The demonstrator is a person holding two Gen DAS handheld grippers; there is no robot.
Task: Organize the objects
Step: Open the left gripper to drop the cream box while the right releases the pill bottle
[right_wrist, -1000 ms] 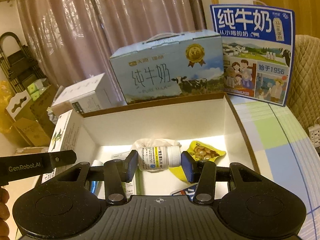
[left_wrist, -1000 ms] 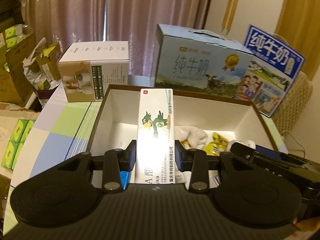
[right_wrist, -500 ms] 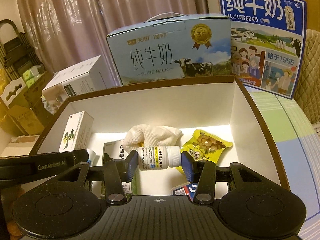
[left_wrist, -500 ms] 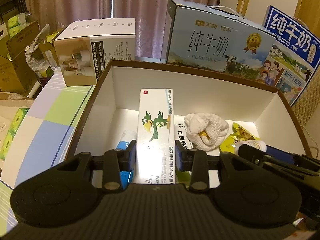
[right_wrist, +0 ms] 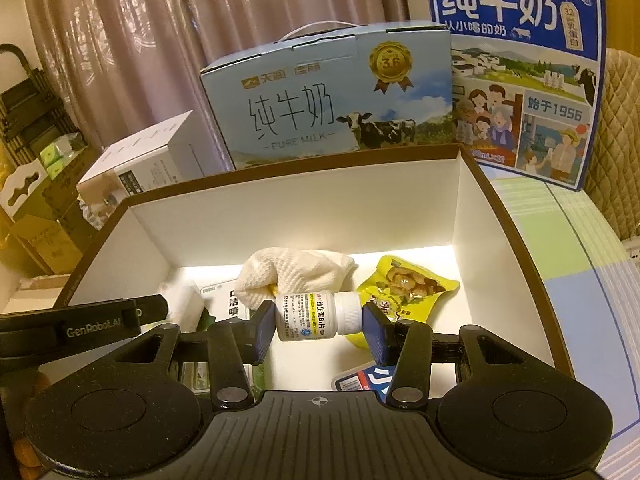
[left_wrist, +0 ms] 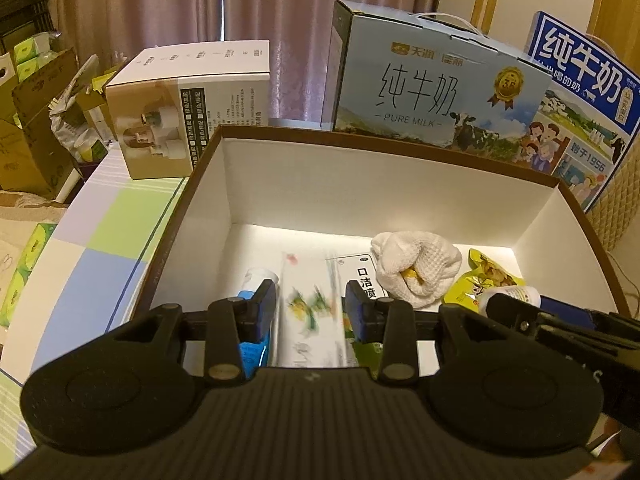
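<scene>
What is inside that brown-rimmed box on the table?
The box holds a white cloth, a yellow snack packet, a blurred carton, a blue tube and a white card. The grippers cover its near floor.

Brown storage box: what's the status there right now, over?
Left gripper jaws apart, blurred medicine carton loose between them. Right gripper shut on vitamin bottle over the box. White cloth and snack pack lie below it.

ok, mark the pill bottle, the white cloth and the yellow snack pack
pill bottle (right_wrist: 310, 316), right wrist view, on its label.
white cloth (right_wrist: 294, 270), right wrist view, on the middle of the bundle.
yellow snack pack (right_wrist: 404, 286), right wrist view, on its clear window.
</scene>
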